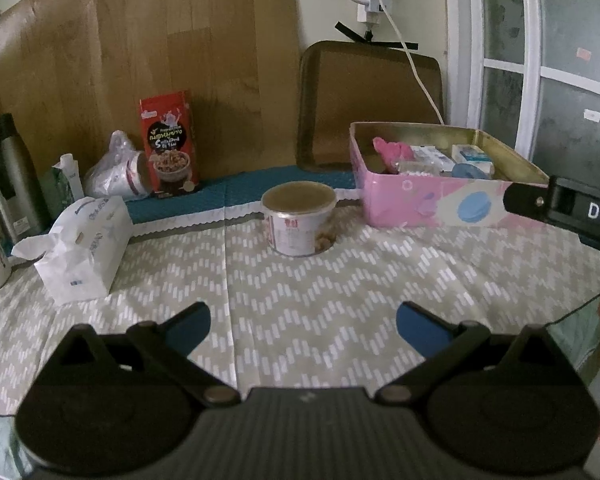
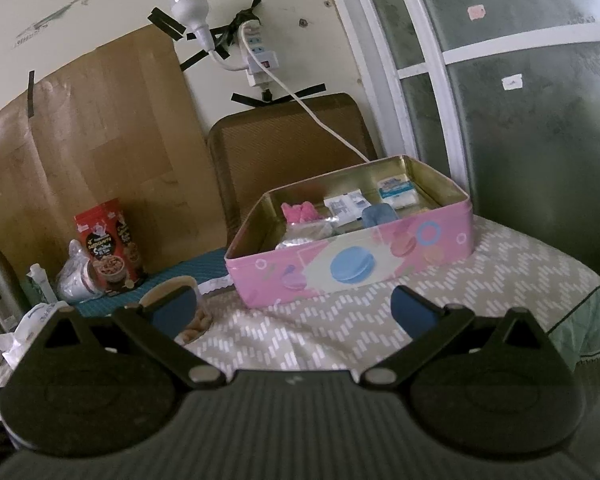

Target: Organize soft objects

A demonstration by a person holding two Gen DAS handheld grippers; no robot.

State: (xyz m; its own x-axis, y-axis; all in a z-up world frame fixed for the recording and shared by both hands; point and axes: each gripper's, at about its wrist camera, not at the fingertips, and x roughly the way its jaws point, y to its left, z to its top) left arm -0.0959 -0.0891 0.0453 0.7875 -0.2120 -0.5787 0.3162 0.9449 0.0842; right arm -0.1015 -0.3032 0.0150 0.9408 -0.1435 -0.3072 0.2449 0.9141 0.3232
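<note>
Fingers apart (both grippers), pink tin seemingly holding soft packets

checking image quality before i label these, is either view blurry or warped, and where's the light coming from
Left wrist view: strong fisheye bend at the edges, the pink tin and paper cup fairly sharp, the open left gripper soft. Right wrist view: the window frame curves heavily, dim daylight comes through its frosted panes, the open right gripper is dark and the red snack bag slightly blurred.
</note>
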